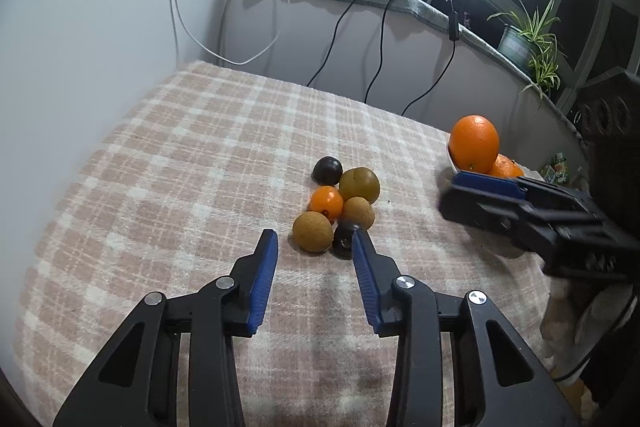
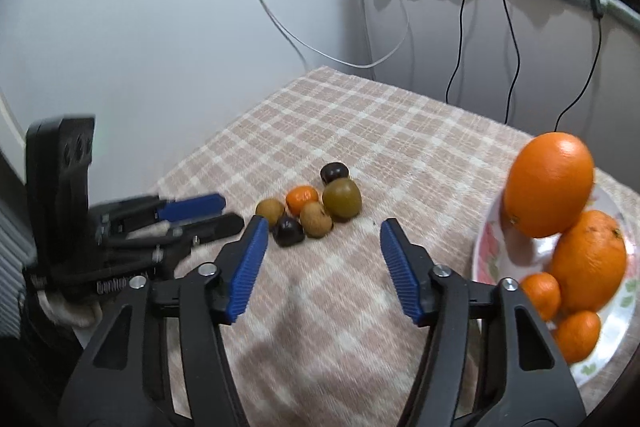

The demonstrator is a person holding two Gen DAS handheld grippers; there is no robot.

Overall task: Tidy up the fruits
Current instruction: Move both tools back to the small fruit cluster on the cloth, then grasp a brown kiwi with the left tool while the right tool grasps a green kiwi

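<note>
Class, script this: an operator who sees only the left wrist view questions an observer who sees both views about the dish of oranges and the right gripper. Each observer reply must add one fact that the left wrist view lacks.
Operator: I see one big orange on a white dish, but the rest is hidden. How much fruit is there?
Observer: Four pieces. The plate holds that big orange, a second large orange under it, and two small mandarins.
Operator: Is the right gripper holding anything?
Observer: No. Its jaws stand open, with only the checked tablecloth between them.
</note>
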